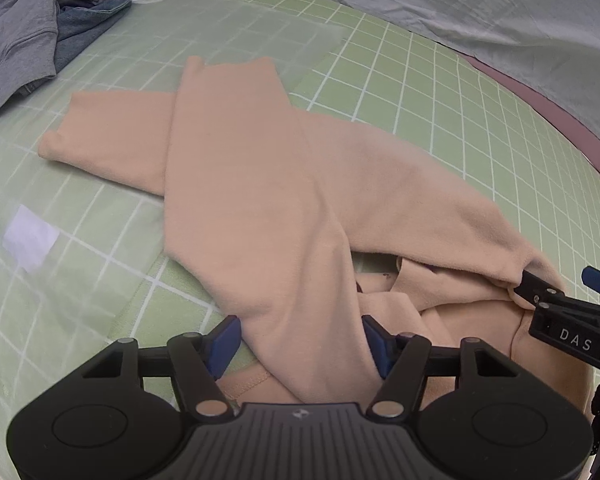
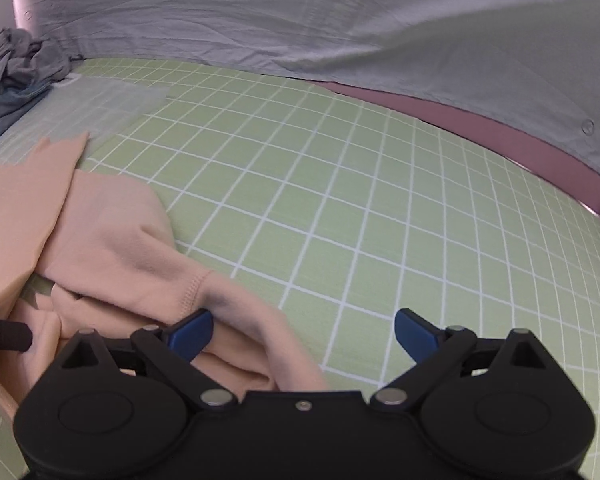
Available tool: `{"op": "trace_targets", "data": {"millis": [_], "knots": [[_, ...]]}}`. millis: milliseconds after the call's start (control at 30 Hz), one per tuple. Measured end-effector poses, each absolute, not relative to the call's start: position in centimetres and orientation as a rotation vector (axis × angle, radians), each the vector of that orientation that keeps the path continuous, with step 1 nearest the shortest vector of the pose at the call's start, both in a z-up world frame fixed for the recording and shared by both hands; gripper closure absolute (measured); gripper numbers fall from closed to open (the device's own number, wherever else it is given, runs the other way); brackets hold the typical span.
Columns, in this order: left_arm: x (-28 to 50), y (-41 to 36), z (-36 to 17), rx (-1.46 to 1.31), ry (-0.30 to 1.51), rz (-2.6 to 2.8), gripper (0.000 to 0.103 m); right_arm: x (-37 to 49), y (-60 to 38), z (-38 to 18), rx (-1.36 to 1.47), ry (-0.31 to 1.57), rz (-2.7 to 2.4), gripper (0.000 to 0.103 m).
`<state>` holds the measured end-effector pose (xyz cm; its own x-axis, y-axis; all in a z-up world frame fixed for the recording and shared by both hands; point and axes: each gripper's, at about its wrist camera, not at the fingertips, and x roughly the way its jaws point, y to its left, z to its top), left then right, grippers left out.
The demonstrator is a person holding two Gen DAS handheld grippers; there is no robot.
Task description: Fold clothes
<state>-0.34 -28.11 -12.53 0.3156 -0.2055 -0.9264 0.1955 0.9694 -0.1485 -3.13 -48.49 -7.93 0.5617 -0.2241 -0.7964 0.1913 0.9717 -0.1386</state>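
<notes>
Jaws of both grippers stand apart: the left gripper (image 1: pixel 300 338) straddles a sleeve of the peach top (image 1: pixel 252 168), the right gripper (image 2: pixel 303 330) has cloth at its left finger only. Sleeves look crossed; next, probably grip the near edge and fold it away

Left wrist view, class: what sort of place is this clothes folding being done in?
Probably a bedroom, on a bed: a green checked sheet covers the surface, a carrot-print quilt lies behind, and grey clothes wait beside the peach garment.
</notes>
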Motion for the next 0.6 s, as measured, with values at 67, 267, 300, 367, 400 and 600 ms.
{"op": "trace_targets", "data": {"millis": [67, 267, 300, 367, 400, 600], "knots": [[-0.4, -28.0, -12.2, -0.006, 1.209, -0.259, 0.055, -2.6, -48.1, -7.9, -0.065, 0.938, -0.207, 0.021], [-0.5, -26.9, -11.0, -0.061, 1.165, -0.257, 0.096, -3.0, -50.4, -8.1, 0.079, 0.9, -0.197, 0.09], [-0.5, -26.7, -10.4, -0.061, 1.138, -0.255, 0.096, -3.4, -50.7, -8.0, 0.066, 0.882, -0.222, 0.094], [-0.3, -26.5, -9.2, -0.058, 1.08, -0.239, 0.096, -4.4, -52.6, -7.7, 0.096, 0.846, -0.307, 0.096], [0.0, -26.5, -8.5, -0.059, 1.049, -0.226, 0.097, -4.9, -53.9, -7.5, 0.112, 0.828, -0.366, 0.096], [2.1, -24.5, -4.2, -0.106, 0.89, -0.141, 0.097, -10.3, -61.8, -5.2, 0.262, 0.671, -0.668, 0.097]]}}
